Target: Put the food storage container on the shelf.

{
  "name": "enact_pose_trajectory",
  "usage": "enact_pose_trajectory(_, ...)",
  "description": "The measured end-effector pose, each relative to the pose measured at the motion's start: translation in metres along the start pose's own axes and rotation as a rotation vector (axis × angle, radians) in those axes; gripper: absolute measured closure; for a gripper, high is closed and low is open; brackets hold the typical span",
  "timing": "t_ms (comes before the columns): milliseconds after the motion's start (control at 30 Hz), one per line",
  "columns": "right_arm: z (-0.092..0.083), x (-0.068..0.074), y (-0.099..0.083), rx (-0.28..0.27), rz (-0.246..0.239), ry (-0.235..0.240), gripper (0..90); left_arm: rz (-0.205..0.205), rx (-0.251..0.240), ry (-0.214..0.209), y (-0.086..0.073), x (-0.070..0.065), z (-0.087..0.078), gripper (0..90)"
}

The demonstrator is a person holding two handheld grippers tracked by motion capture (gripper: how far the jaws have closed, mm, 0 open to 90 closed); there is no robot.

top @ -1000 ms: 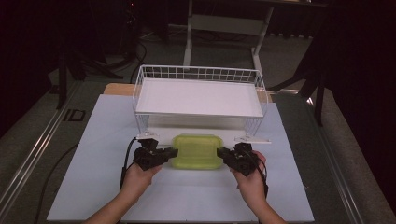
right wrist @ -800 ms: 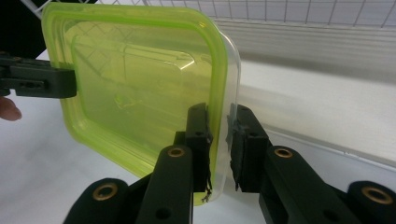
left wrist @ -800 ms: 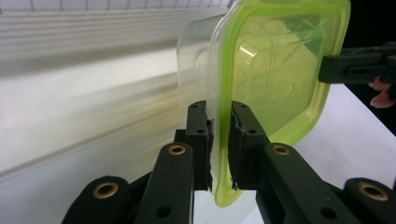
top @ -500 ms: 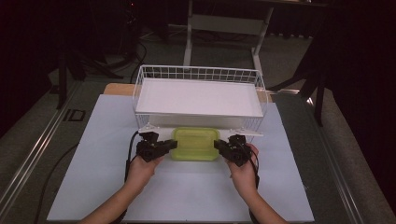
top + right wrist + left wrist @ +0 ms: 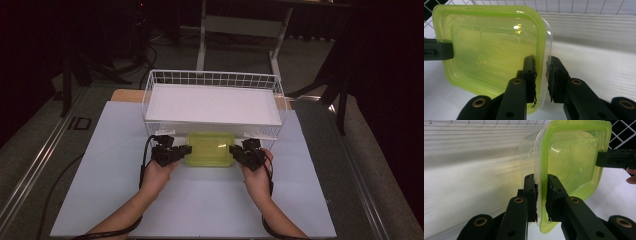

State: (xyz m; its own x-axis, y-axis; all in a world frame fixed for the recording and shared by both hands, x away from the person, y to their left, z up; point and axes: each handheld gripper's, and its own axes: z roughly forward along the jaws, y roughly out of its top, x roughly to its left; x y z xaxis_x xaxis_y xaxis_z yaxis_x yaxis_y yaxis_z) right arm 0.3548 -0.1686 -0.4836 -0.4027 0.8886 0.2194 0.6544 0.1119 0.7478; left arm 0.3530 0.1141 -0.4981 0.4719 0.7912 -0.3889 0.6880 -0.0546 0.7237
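Gripping the green-lidded box [image 5: 210,149] at both short ends, left gripper [image 5: 172,153] and right gripper [image 5: 244,154] clamped on its rim, carrying it just before the wire basket [image 5: 150,102]; next, probably sliding it under level.

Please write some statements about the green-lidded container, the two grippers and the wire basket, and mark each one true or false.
1. The left gripper is clamped on one edge of the container. True.
2. The right gripper hangs open, away from the container. False: its jaws pinch the opposite edge of the lid.
3. The container's lid is green and see-through. True.
4. The container sits inside the wire basket. False: it is in front of the basket's near side, held between the grippers.
5. The basket is made of black wire. False: the wire is white.
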Motion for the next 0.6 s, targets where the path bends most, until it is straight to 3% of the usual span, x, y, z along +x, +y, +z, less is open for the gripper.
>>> enact_pose_trajectory(167, 0.004, -0.002, 0.001, -0.006, 0.010, -0.004, 78.1, -0.002, -0.008, -0.010, 0.000, 0.005, 0.005, 80.4)
enact_pose_trajectory(300, 0.005, -0.003, 0.003, -0.010, 0.004, -0.003, 77.8, -0.026, -0.014, -0.027, 0.000, 0.008, 0.006, 80.2)
enact_pose_trajectory(433, 0.007, -0.002, 0.004, -0.021, 0.004, -0.030, 75.6, -0.019, -0.035, -0.029, 0.002, 0.010, 0.008, 78.7)
enact_pose_trajectory(500, 0.009, -0.001, 0.003, -0.027, -0.003, -0.036, 74.2, 0.004, -0.052, -0.022, 0.003, 0.010, 0.010, 76.8)
enact_pose_trajectory(600, 0.011, -0.004, 0.004, -0.031, 0.031, -0.024, 74.0, -0.007, -0.075, -0.026, 0.002, 0.011, 0.013, 74.5)
